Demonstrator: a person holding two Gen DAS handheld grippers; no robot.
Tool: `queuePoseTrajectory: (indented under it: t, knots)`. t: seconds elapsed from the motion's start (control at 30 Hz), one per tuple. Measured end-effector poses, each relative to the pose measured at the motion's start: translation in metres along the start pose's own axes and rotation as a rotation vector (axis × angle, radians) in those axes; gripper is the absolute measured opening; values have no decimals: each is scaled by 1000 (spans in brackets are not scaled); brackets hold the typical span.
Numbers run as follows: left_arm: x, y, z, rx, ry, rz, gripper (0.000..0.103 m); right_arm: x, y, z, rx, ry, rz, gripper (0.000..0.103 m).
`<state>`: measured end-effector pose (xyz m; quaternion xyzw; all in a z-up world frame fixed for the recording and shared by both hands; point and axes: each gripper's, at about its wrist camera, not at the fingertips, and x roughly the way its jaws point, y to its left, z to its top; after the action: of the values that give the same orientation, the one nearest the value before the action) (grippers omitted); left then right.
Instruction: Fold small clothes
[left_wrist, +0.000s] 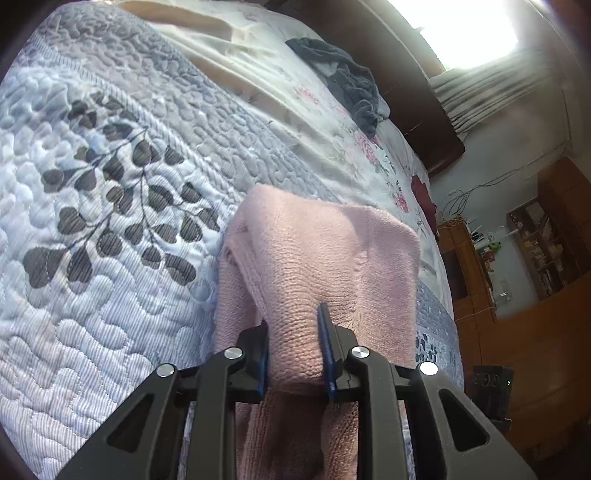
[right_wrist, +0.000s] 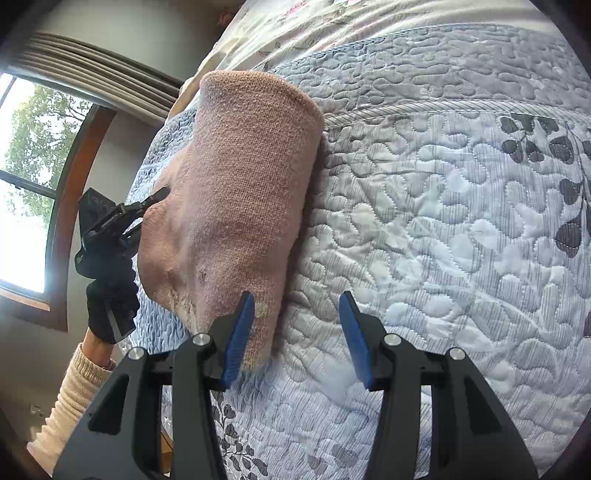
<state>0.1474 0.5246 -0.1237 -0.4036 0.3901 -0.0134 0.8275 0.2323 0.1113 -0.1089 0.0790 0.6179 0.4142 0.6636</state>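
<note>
Pink cloth (left_wrist: 317, 258), a small knitted piece, is already doubled over: in the left wrist view a rounded fold runs ahead of the jaws and a hemmed edge lies on the side of the left-hand finger, over a lower layer. It rests on the quilt (left_wrist: 110, 221) of a bed, with its near end bunched up between the jaws of the left gripper (left_wrist: 295, 354), which are clamped on it. In the right wrist view the same cloth (right_wrist: 236, 192) lies ahead and to the left of the right gripper (right_wrist: 297, 339); those jaws stand apart and hold nothing, the left-hand finger (right_wrist: 240, 339) lying over the cloth's near corner, and I cannot tell whether it touches. The left gripper (right_wrist: 147, 206) shows at the cloth's far side there, held by a gloved hand (right_wrist: 107, 306) with a cream sleeve (right_wrist: 74, 398).

As a judgement, this piece is at least one fold in, and it looks bulged and uneven rather than flat, so a further fold or a smoothing and setting down remains. Well beyond the left jaws a dark garment (left_wrist: 343, 81) lies crumpled on the flowered sheet (left_wrist: 332, 122), seemingly not yet folded, so the task is likely far from finished.
</note>
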Motion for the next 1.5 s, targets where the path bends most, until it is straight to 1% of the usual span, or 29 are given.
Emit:
queuePoseTrajectory:
  t: [0.07, 0.13, 0.23, 0.3, 0.4, 0.47, 0.5, 0.6, 0.63, 0.7, 0.73, 0.77, 0.8, 0.83, 0.87, 0.9, 0.97, 1.0, 1.03, 1.07, 1.13, 1.27, 1.33, 1.37, 1.4, 1.43, 1.47, 1.5]
  knots:
    - [8, 4, -4, 18, 11, 21, 23, 5, 5, -1, -11, 9, -3, 48]
    - [12, 5, -5, 25, 16, 18, 24, 8, 7, -2, -14, 14, 0, 49]
    - [8, 7, -5, -6, 36, 7, 29, 16, 9, 0, -3, 19, 11, 49]
    - [-4, 7, -7, -13, 40, 1, 28, 20, 10, -2, 0, 22, 19, 50]
    - [-35, -5, -23, 36, 40, 16, 29, 23, 15, -6, -8, 30, 34, 53]
    - [-56, -15, -41, 79, 43, 8, 35, 26, 19, -10, -23, 37, 34, 55]
    - [-64, -21, -51, 94, 48, -2, 40, 29, 21, -12, -28, 41, 35, 56]
    - [-75, -37, -79, 134, 68, -42, 48, 37, 24, -18, -23, 49, 47, 56]
    - [-74, -42, -86, 151, 82, -33, 52, 39, 25, -19, -14, 50, 57, 57]
    - [-64, -49, -95, 193, 109, 51, 55, 44, 27, -23, -1, 55, 67, 58]
    - [-58, -50, -99, 215, 118, 78, 55, 47, 27, -25, 6, 59, 63, 58]
    - [-52, -50, -102, 227, 127, 96, 54, 51, 27, -26, 15, 64, 61, 58]
    - [-47, -49, -103, 224, 139, 94, 50, 55, 27, -27, 24, 70, 61, 58]
    - [-43, -47, -105, 216, 151, 72, 41, 58, 26, -28, 34, 75, 63, 58]
    - [-40, -45, -105, 205, 166, 66, 13, 59, 24, -29, 42, 75, 70, 54]
    - [-40, -41, -104, 188, 171, 62, 8, 60, 24, -29, 48, 72, 82, 48]
    - [-45, -30, -101, 156, 157, 56, 8, 59, 24, -30, 51, 60, 86, 45]
    - [-46, -22, -100, 143, 156, 70, 8, 60, 26, -31, 44, 58, 80, 41]
    - [-46, -12, -100, 120, 161, 69, 8, 61, 25, -32, 38, 59, 69, 37]
    - [-46, -3, -101, 88, 168, 55, 7, 61, 26, -34, 33, 63, 58, 31]
    - [-42, 11, -103, 46, 178, 36, 7, 64, 27, -36, 28, 69, 49, 29]
    - [-36, 8, -107, 84, 185, 47, 8, 70, 26, -38, 40, 84, 38, 29]
    - [-38, 4, -106, 93, 193, 49, 11, 70, 26, -38, 39, 87, 44, 30]
    - [-41, 0, -105, 97, 190, 44, 11, 69, 26, -37, 37, 89, 50, 33]
    - [-44, -6, -103, 103, 181, 46, 14, 64, 24, -36, 34, 88, 54, 35]
    - [-50, -10, -99, 111, 164, 55, 21, 57, 23, -34, 25, 78, 56, 36]
    - [-57, -13, -92, 117, 140, 57, 38, 52, 24, -32, 16, 62, 56, 42]
    - [-62, -15, -86, 123, 111, 57, 61, 46, 26, -28, 7, 40, 63, 51]
